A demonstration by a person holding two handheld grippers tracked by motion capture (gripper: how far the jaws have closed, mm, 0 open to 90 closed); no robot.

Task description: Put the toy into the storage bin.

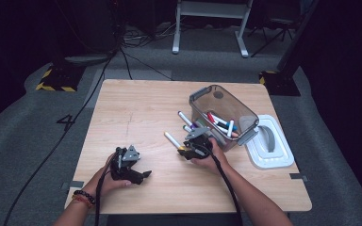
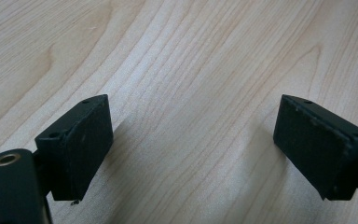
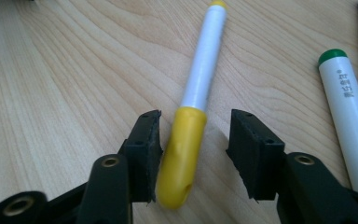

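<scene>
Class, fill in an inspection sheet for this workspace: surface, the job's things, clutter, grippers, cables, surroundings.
Surface: light wooden table, flat.
Job's things: yellow-capped marker lying on the table; more markers beside and inside the clear bin.
Clutter: white lid right of the bin.
Grippers: right gripper has its jaws either side of the yellow cap; the left jaw is at the cap, with a gap at the other. Left gripper open over bare wood, nothing between its jaws.
Cables: one trails from each gripper; others on the floor.
Surroundings: grey carpet, a white frame, dark room.
</scene>
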